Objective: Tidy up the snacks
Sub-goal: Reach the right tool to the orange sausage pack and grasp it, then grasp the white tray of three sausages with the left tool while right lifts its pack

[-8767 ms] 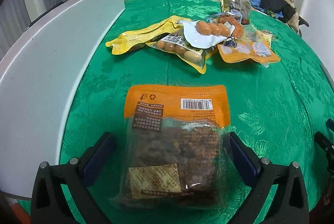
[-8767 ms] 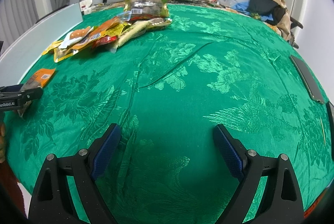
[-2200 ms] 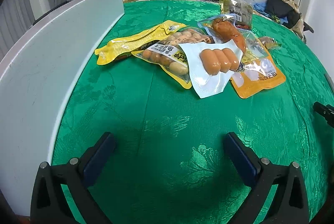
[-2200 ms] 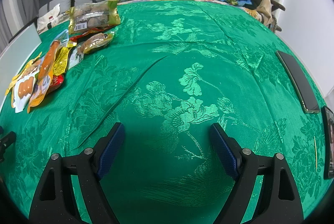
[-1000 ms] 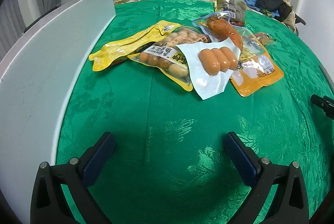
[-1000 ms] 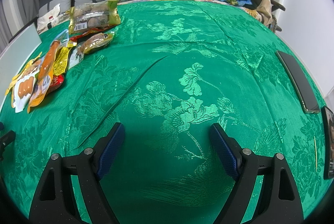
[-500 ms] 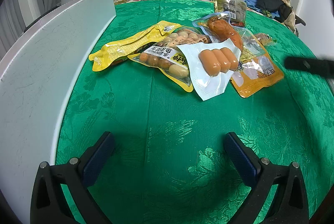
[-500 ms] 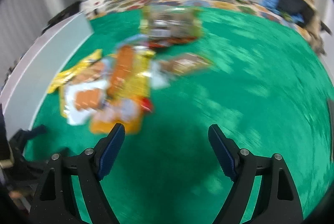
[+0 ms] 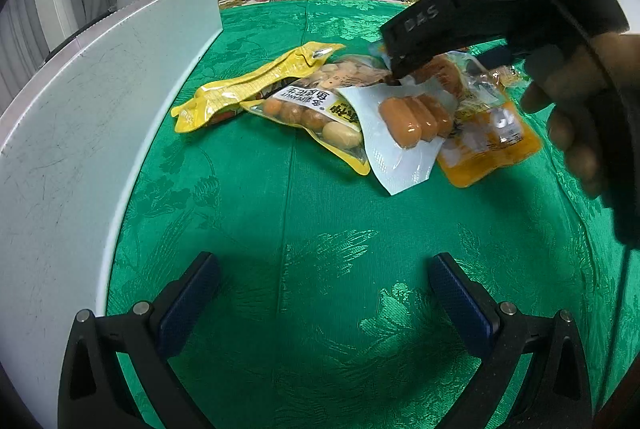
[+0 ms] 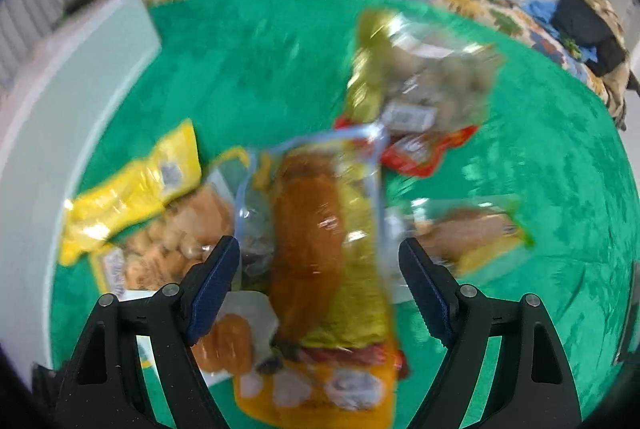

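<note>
Snack pile: a loose heap of packets on the green cloth point(image 9: 320, 213) of the desk, toward its far side, near the white board point(image 9: 80, 133) that stands along the left edge.
Sausage packet: white packet point(image 9: 400, 133) with three small sausages, lying on top at the near side of the heap.
Yellow packets: a long yellow packet point(image 9: 248, 89) at the left end of the heap, nearest the board; beside it a yellow-edged bag of round balls point(image 9: 316, 113), partly under the white packet.
Orange packet: orange packet point(image 9: 488, 145) at the right end of the heap, partly under the white packet.
Chicken leg packet: clear, blue-edged packet point(image 10: 316, 229) with a brown piece of meat, lying across the middle of the heap; blurred in the right wrist view.
Farther packets: a gold-topped bag point(image 10: 420, 77) and a red packet point(image 10: 424, 149) behind the heap, and a small green-edged packet point(image 10: 472, 233) off to its right.
Right tongs point(image 10: 320, 285): held by a hand point(image 9: 576, 101) above the heap, jaws wide apart on either side of the chicken leg packet, pads not touching it.
Left tongs point(image 9: 324, 293): jaws wide apart over bare cloth on the near side of the desk, nothing between them, well short of the heap.
</note>
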A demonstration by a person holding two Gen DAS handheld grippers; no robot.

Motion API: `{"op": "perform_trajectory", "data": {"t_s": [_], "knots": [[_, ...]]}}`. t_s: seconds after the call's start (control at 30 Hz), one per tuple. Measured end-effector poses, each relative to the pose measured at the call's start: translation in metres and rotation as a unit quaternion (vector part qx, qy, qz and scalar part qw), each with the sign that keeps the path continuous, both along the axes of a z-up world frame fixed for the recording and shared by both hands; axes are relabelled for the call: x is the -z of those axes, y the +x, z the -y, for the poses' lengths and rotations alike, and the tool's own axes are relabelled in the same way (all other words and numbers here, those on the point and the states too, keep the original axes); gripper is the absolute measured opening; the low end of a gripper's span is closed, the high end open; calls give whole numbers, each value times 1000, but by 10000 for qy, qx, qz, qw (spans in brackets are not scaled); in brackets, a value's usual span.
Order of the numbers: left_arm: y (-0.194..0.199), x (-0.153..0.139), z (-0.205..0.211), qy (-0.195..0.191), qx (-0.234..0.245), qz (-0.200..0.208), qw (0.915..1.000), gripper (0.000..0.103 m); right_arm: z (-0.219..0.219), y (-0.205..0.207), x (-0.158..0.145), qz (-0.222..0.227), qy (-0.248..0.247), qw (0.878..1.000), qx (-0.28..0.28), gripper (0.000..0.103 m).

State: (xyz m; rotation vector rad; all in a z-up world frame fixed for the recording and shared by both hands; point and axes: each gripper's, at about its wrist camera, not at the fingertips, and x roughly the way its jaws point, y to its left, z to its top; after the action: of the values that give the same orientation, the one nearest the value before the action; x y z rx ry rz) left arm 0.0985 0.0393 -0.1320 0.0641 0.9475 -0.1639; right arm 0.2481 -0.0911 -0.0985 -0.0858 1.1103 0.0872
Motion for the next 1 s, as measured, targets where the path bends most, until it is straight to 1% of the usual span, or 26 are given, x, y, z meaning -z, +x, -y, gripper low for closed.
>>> {"op": "perform_trajectory", "data": {"t_s": [0.03,0.07,0.1,0.13,0.17,0.2,0.23,0.27,0.33,0.37,0.4,0.43,0.5,0.53,0.57,0.6,0.63,0.67,0.7,0.77,0.87,0.9,0.93,0.97,1.0], "knots": [[0,0,0,0,-1,0,10000,103,-5,-3,-1,128,-130,9998,-80,82],[0,0,0,0,-2,-1,10000,103,-11,-7,-2,273,-389,9987,-208,81],[0,0,0,0,-2,-1,10000,103,-17,-13,-4,375,-707,9960,-400,65],[0,0,0,-1,-6,-1,10000,103,-23,-19,-4,462,-1077,9916,-537,52],[0,0,1,-1,-7,-1,10000,103,-27,-26,-4,528,-1389,9861,-746,47],[1,0,1,-1,-8,-2,10000,103,-28,-36,-4,492,-1491,9826,-989,44],[0,0,1,0,-7,-1,10000,103,-26,-40,-3,413,-1472,9822,-1088,42],[0,0,0,1,-7,0,10000,103,-18,-50,-2,282,-1370,9833,-1167,40],[0,0,0,1,-7,1,10000,103,0,-65,-4,168,-1106,9863,-1212,36],[0,0,0,0,-7,1,10000,103,9,-73,-7,138,-1008,9875,-1206,29],[0,0,0,-1,-6,1,10000,103,21,-84,-11,133,-859,9891,-1189,14],[0,0,1,-1,-6,1,10000,103,34,-94,-14,106,-852,9901,-1111,7],[0,0,1,-2,-8,3,10000,103,60,-108,-13,-95,-564,9932,-1013,7],[0,0,0,-3,-8,3,10000,103,73,-116,-11,-198,-505,9946,-882,7],[0,0,0,-3,-8,3,10000,103,91,-125,-7,-198,-462,9960,-741,9],[0,0,1,-3,-9,3,10000,103,107,-135,-5,-105,-387,9974,-600,12],[0,0,1,-3,-9,3,10000,103,122,-145,-5,27,-277,9986,-442,19],[0,0,0,-3,-9,4,10000,103,138,-153,-5,143,-147,9995,-241,47],[0,0,1,-2,-10,4,10000,103,153,-162,-3,269,-62,9996,-19,66],[0,0,0,-2,-10,5,10000,103,170,-180,3,578,-104,9978,291,66],[0,0,1,-2,-11,3,10000,103,173,-192,17,630,-206,9972,340,65],[0,0,0,-5,-10,2,10000,103,174,-197,17,818,-144,9959,369,67],[0,0,0,0,-8,-18,10000,103,175,-200,19,889,-152,9950,430,67],[1,-2,1,25,-37,-141,9999,103,174,-197,18,952,-105,9943,471,68],[3,-3,0,25,-140,-366,9992,103,177,-198,19,998,-17,9935,552,71]]}}
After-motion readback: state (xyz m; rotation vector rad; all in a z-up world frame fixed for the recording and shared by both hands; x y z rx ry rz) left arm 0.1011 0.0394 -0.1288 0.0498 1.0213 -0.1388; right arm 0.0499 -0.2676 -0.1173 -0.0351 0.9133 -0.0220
